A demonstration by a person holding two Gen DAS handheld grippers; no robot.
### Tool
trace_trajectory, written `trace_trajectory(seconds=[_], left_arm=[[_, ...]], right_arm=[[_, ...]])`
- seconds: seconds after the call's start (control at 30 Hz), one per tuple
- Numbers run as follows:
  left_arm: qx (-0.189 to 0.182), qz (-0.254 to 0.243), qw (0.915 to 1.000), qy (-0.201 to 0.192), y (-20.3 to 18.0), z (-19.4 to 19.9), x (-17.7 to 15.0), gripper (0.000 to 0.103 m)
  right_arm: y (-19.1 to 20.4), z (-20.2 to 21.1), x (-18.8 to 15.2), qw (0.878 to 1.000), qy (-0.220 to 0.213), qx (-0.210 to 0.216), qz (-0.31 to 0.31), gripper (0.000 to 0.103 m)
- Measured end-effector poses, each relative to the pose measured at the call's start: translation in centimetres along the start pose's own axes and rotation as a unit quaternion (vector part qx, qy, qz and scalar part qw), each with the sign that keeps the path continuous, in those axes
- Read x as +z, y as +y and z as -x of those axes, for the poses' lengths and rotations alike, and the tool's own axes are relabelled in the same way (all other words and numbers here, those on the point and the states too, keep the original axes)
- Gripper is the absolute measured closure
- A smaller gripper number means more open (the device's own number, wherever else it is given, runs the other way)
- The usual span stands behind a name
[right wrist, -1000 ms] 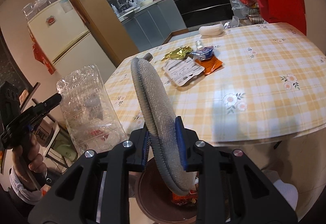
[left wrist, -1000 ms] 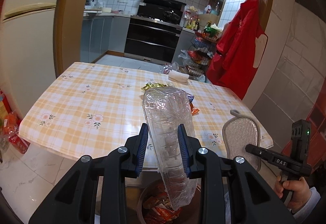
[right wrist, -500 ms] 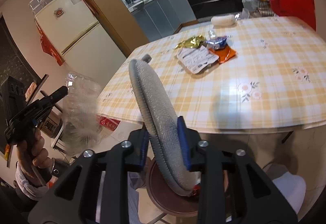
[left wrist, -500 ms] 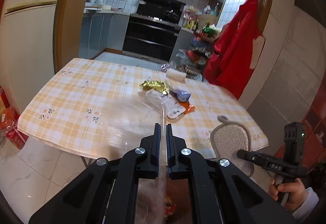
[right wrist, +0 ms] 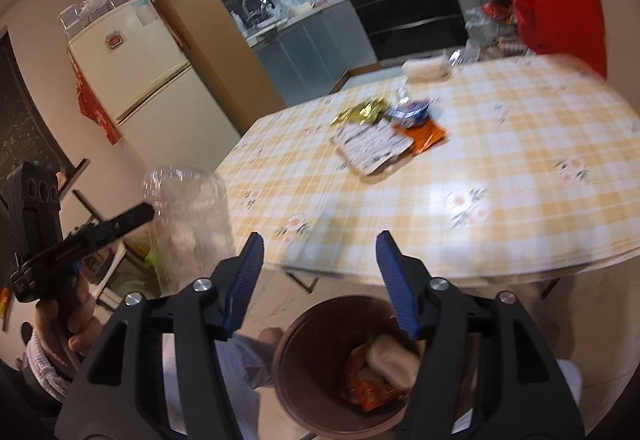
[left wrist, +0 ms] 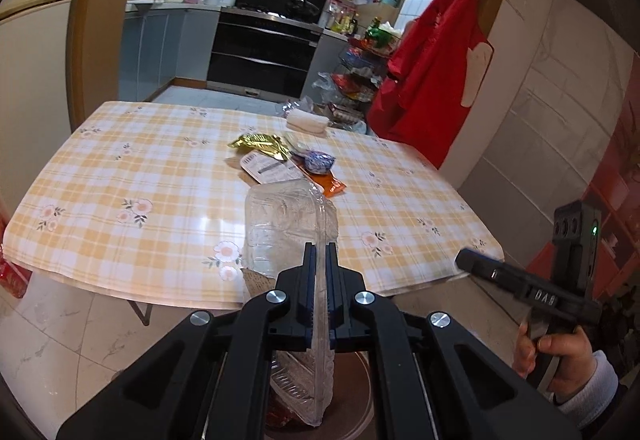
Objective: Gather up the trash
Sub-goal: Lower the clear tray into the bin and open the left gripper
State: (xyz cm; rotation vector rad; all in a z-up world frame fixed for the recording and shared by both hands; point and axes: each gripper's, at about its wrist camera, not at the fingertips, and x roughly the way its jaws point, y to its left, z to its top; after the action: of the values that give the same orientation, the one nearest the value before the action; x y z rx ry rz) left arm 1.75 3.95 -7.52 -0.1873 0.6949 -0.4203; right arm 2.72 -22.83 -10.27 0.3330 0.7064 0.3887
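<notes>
My left gripper (left wrist: 320, 260) is shut on a clear plastic container (left wrist: 286, 228), squeezed flat between the jaws, above a brown bin (left wrist: 356, 396). The container also shows in the right wrist view (right wrist: 188, 207) beside the left gripper (right wrist: 132, 217). My right gripper (right wrist: 318, 260) is open and empty above the bin (right wrist: 304, 352); a grey pad (right wrist: 390, 360) lies inside it on orange wrappers. Trash lies on the table: a gold wrapper (left wrist: 260, 143), a white label pack (left wrist: 268, 169), a blue wrapper (left wrist: 318, 161) and an orange packet (left wrist: 330, 183).
The table has a yellow checked cloth (left wrist: 140, 179). A white roll (left wrist: 306, 121) lies at its far edge. A red garment (left wrist: 432, 79) hangs at the right. A fridge (right wrist: 132, 79) stands at the left. The kitchen lies behind.
My right gripper has opened and the grey pad has dropped into the bin. My left gripper closed tight and crushed the clear container flat.
</notes>
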Motion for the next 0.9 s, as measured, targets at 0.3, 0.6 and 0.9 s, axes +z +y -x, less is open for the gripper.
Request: trace_trajectory(seconds=[0.3,0.6,0.9], left_arm=[[-0.006,-0.015,0.9997,0.018,-1.3,-1.1,-0.3,0.098],[-0.007,-0.023,0.9986,0.047,-2.2,-2.6,-1.1,0.098],[-0.013,-0.041,0.9962,0.076,-3.6,-4.2,-2.1,0.098]], right_arm=[[-0.9,2.3,1.0,0.996,-0.035,-0.072,0.032,0.006],[-1.8,2.5,0.9,0.992,-0.042,-0.109,0.047,0.006],[-2.6,2.4,0.6,0.993,-0.04,-0.108,0.038,0.006]])
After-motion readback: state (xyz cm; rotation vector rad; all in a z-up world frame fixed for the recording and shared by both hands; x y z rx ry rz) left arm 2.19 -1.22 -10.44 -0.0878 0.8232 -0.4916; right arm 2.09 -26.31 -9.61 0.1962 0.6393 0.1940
